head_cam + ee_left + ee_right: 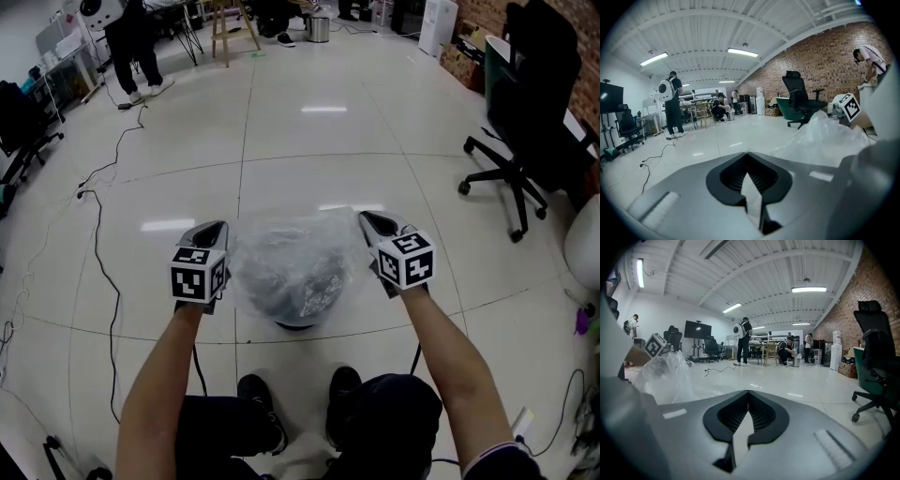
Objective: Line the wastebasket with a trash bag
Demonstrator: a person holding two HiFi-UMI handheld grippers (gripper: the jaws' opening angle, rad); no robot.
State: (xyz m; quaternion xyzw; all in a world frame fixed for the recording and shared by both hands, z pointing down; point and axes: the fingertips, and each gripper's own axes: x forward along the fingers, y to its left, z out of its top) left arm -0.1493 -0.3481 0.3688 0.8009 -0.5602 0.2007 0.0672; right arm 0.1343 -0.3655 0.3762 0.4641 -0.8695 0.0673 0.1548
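The left gripper at 9 o'clock and the right gripper at 3 o'clock have fingers clenched on the clear trash bag, above the wastebasket.

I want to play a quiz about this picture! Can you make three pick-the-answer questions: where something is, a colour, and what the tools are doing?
1. Where is the wastebasket?
A. on a shelf
B. on the floor, under the trash bag
C. in someone's lap

2. What colour is the trash bag?
A. black
B. blue
C. clear

3. What are the left tool and right tool doing?
A. lying on the floor
B. shut, pinching the bag's edges
C. wide open, empty

Answers: B, its dark base shows below the bag; C, the basket shows through it; B, the bag stretches between the closed jaws.
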